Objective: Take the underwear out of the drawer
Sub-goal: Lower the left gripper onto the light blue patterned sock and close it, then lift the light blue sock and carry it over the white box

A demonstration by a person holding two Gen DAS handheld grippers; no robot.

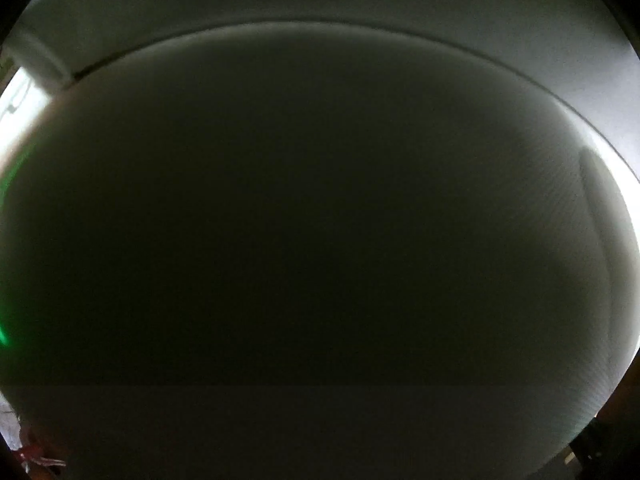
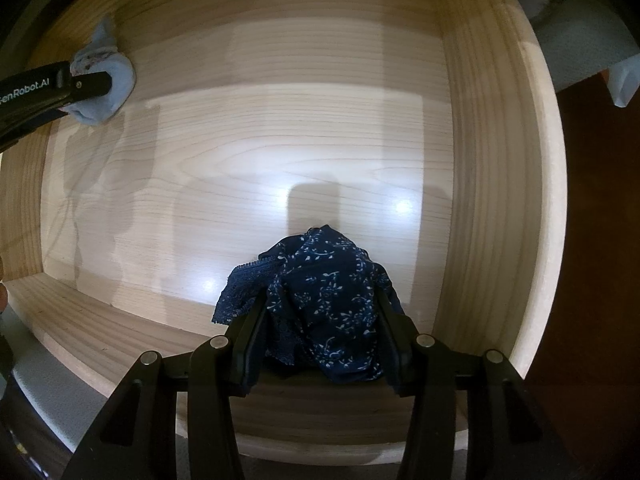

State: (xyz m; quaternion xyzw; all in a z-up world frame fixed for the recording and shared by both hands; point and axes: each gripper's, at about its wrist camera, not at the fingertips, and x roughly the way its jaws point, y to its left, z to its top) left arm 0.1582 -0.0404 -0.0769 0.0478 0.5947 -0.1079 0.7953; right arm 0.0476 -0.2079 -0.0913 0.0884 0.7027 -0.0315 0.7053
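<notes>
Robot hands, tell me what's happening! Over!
Right tool shut on navy underwear above drawer. Left tool on light blue underwear; grip unclear. Nothing blocking.

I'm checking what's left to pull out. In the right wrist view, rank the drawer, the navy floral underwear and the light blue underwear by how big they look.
1. drawer, fills most of the view
2. navy floral underwear, though nearness to the camera enlarges it
3. light blue underwear, farther off and partly hidden by the left gripper

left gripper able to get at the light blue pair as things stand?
Probably yes: the left gripper is already at the light blue pair in the drawer corner, fingers around it, nothing in between. Whether the grip has closed is unclear.
</notes>
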